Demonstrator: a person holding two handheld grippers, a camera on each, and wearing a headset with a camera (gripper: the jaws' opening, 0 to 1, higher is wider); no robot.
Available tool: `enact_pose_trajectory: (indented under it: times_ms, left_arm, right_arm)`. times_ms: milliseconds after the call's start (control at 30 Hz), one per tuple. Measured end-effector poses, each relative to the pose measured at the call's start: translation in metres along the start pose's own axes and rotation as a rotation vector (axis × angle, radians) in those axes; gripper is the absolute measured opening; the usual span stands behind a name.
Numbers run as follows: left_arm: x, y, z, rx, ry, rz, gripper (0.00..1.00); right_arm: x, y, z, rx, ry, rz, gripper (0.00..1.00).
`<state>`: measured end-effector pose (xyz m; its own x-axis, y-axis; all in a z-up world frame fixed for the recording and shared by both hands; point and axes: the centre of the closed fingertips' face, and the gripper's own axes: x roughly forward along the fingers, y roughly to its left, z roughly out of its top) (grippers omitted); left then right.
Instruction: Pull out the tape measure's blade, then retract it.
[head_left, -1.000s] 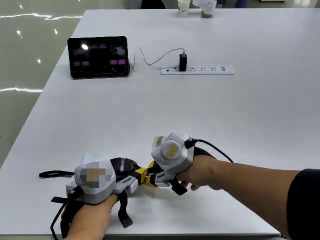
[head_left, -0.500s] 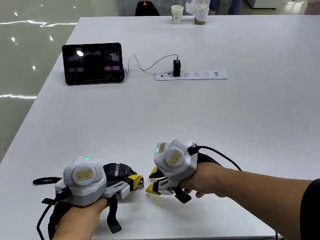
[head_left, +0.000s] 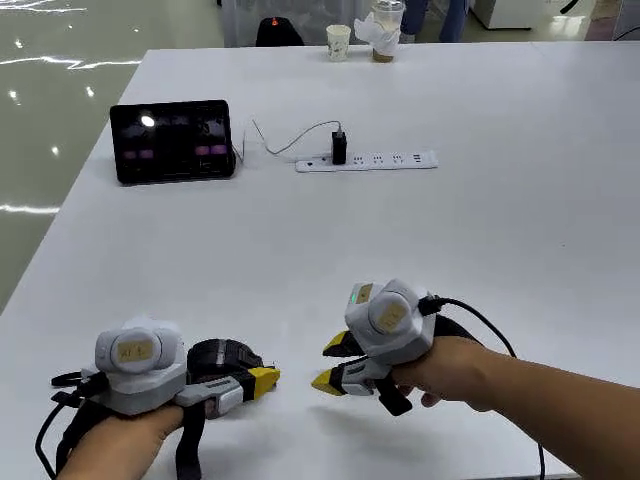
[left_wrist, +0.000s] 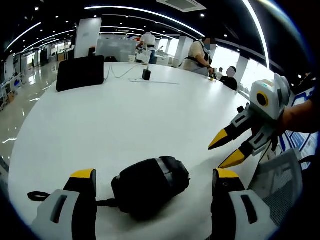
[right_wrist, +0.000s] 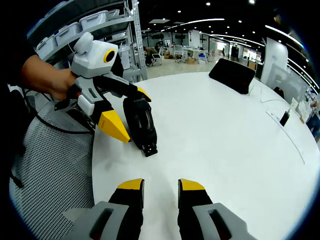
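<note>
The black tape measure (head_left: 222, 358) lies on the white table (head_left: 450, 230) near its front edge, with no blade drawn out. My left gripper (head_left: 250, 362) stands open around it. In the left gripper view the tape measure (left_wrist: 150, 185) sits between the wide yellow-tipped jaws of the left gripper (left_wrist: 154, 175), with a gap on each side. My right gripper (head_left: 332, 364) hovers a short way to its right, open, with nothing between its fingers. From the right gripper (right_wrist: 161, 185) I see the tape measure (right_wrist: 140, 120) ahead, its hook end pointing toward me.
A dark tablet (head_left: 170, 140) stands at the far left. A white power strip (head_left: 368, 160) with a black plug (head_left: 339, 147) lies mid-table. Paper cups (head_left: 338, 42) stand at the far edge. A black strap (left_wrist: 37, 196) trails from the tape measure.
My right gripper has drawn back to the right, away from the tape measure, and a gap has opened between the grippers. The head camera has tilted up.
</note>
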<state>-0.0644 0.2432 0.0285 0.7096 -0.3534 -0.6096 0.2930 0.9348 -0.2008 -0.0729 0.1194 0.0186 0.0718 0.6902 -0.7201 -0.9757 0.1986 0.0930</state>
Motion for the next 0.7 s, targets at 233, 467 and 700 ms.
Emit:
enact_pose_trajectory:
  times_ms: [233, 467, 700]
  left_arm:
    - [-0.006, -0.005, 0.001, 0.032, 0.007, -0.091, 0.99]
    - [-0.015, -0.007, 0.0, 0.078, 0.023, -0.135, 0.99]
    - [-0.024, 0.002, -0.003, 0.087, 0.029, -0.15, 0.99]
  right_arm:
    - [-0.027, -0.009, -0.014, 0.044, -0.014, -0.032, 0.28]
    - [-0.048, -0.015, -0.03, 0.059, -0.012, -0.062, 0.35]
    - [-0.063, -0.011, -0.053, 0.081, -0.011, -0.048, 0.45]
